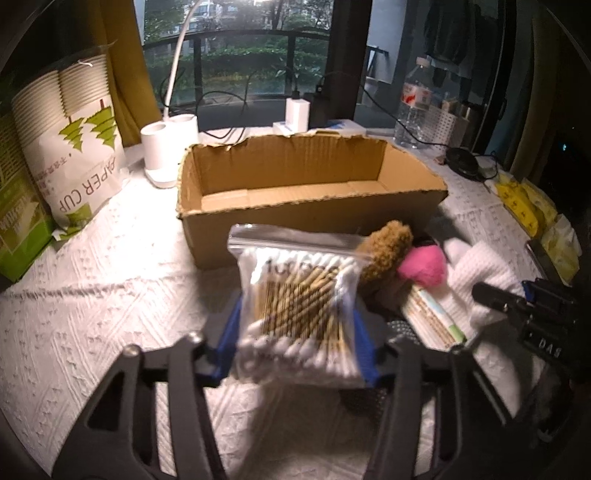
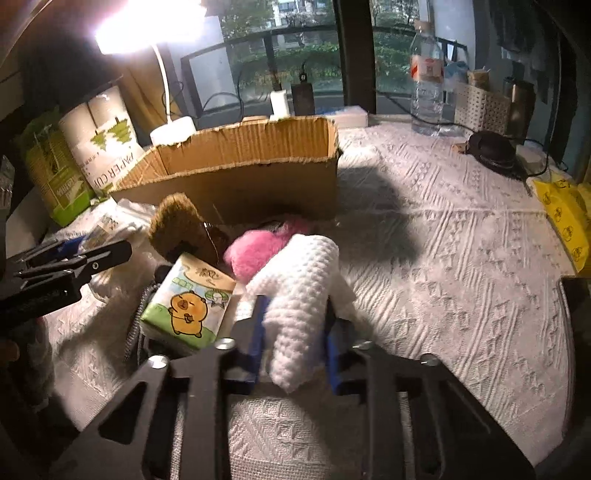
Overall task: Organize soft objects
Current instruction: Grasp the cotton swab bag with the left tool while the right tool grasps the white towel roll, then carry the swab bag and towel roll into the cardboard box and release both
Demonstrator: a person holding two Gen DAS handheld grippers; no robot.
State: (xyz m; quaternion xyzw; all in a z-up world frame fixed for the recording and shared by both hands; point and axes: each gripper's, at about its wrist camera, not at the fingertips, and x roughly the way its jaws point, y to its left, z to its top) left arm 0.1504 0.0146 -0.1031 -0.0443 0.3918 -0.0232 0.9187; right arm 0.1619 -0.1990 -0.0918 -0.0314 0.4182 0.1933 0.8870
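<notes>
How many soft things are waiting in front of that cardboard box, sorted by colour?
White: 2, the bag of cotton swabs in the left gripper and the knitted cloth in the right gripper
Brown: 1, the plush toy
Pink: 1, the fluffy ball
Green and white: 1, the tissue pack
Total: 5

— beyond the window (image 1: 236, 66)?
— dark railing, green trees, grey daylight outside.
— left of the window?
— mustard curtain (image 1: 118, 55), hanging full height.
— below the window?
— table under a white embossed cloth (image 2: 461, 258), running up to the sill.
— light?
— white desk lamp (image 2: 147, 26) left of the window, glaring bright, casting hard shadows.
</notes>
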